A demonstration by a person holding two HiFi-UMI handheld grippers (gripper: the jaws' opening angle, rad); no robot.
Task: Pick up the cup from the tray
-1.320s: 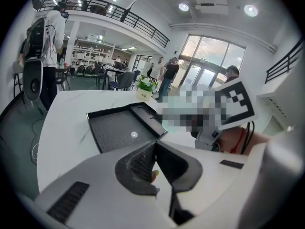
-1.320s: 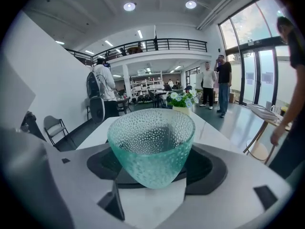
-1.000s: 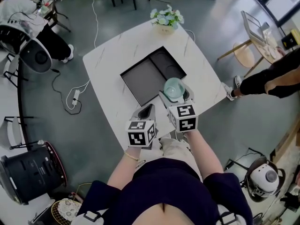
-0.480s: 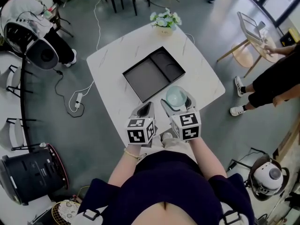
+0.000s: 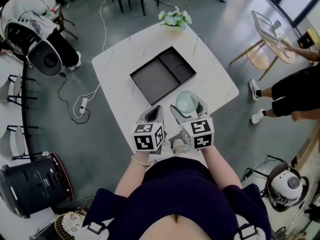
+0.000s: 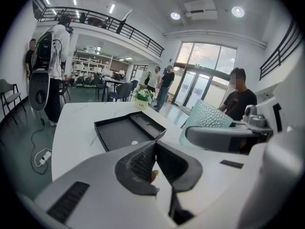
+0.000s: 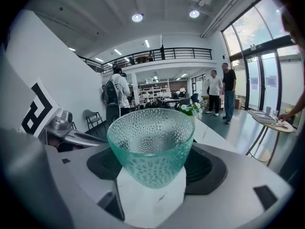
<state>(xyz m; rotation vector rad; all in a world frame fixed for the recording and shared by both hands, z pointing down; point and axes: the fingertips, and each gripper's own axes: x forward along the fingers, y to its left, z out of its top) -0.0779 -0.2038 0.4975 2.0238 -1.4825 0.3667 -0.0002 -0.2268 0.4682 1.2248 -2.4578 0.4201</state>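
Note:
A pale green dimpled glass cup (image 5: 186,102) sits upright between the jaws of my right gripper (image 5: 188,105), which is shut on it. It is held over the white table's near edge, clear of the black tray (image 5: 155,78). In the right gripper view the cup (image 7: 151,147) fills the space between the pads of the right gripper (image 7: 152,168). My left gripper (image 5: 155,112) is just left of it, shut with nothing held. In the left gripper view the left gripper (image 6: 153,149) points at the tray (image 6: 121,136), with the cup (image 6: 206,119) at the right.
The white marble table (image 5: 120,59) carries a flower pot (image 5: 174,20) at its far corner. Chairs, cables and a heater stand on the floor at the left. People stand at the right, beside a small round table (image 5: 272,36).
My right gripper has drawn the cup back from the tray's near corner toward the table's front edge. The left gripper has stayed beside it.

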